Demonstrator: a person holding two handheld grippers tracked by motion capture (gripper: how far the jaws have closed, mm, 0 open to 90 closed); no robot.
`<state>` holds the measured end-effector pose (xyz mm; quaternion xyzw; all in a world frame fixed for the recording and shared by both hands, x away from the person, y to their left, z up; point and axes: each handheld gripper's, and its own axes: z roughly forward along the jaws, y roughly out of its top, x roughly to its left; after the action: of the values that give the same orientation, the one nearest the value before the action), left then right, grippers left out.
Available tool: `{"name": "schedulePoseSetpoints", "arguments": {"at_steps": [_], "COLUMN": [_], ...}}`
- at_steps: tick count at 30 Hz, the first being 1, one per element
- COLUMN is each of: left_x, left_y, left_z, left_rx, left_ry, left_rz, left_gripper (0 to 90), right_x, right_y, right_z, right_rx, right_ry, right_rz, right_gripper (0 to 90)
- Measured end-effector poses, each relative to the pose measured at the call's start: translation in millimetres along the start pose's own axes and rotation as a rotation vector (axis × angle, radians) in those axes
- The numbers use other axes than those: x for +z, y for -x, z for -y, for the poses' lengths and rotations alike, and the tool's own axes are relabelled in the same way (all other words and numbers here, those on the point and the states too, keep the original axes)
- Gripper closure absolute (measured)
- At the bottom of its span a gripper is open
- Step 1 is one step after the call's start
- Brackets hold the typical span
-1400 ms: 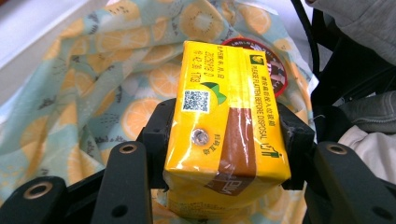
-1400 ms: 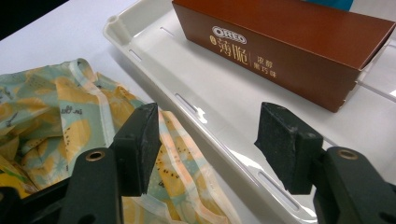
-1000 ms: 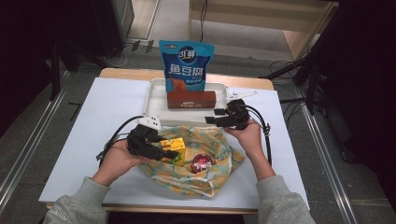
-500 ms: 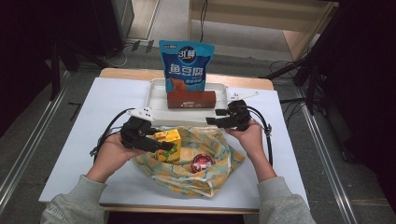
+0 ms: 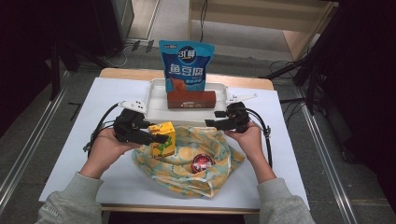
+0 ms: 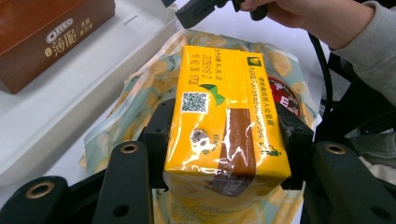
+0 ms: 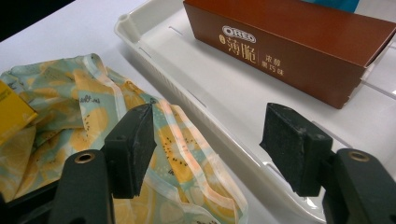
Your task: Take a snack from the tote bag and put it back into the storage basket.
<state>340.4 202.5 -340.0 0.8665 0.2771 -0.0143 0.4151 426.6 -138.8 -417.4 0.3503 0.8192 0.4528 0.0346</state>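
A yellow drink carton (image 5: 163, 139) hangs just above the left end of a yellow-and-green patterned bag (image 5: 187, 161), with my left gripper (image 5: 156, 138) shut on it. In the left gripper view both pads press the carton's (image 6: 224, 121) sides, over the bag (image 6: 140, 84). My right gripper (image 5: 208, 124) stands open at the bag's far right rim, beside the tray. In the right gripper view its jaws (image 7: 208, 144) are wide apart. The bag's rim (image 7: 182, 140) runs past the left pad, and nothing is pinched. A red round packet (image 5: 201, 163) lies in the bag's mouth.
A white tray (image 5: 156, 100) stands behind the bag with a brown Oreo box (image 5: 191, 99) in it. A blue snack pouch (image 5: 186, 65) stands upright at the tray's back. Black cables trail from both grippers across the white tabletop (image 5: 74, 140).
My left gripper has carried the yellow carton up and to the left, out of the bag. The right gripper has stayed where it was.
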Motion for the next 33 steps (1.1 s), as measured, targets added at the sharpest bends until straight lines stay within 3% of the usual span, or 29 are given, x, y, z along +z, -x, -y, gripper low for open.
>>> {"name": "schedulePoseSetpoints", "arguments": {"at_steps": [15, 33], "left_x": [-5.9, -10.6], "left_y": [-7.6, -30.1], "left_z": [-7.7, -13.9], "left_rx": [0.005, -0.02], "left_ry": [-0.003, -0.001], "left_rz": [-0.022, -0.068], "left_gripper": [51.3, 51.4], "right_x": [-3.9, -7.9], "right_y": [-1.6, -0.5], "right_z": [3.5, 5.1], "right_rx": [-0.009, -0.005], "right_ry": [0.002, 0.008], "right_rz": [0.012, 0.018], "right_gripper": [35.0, 34.5]}}
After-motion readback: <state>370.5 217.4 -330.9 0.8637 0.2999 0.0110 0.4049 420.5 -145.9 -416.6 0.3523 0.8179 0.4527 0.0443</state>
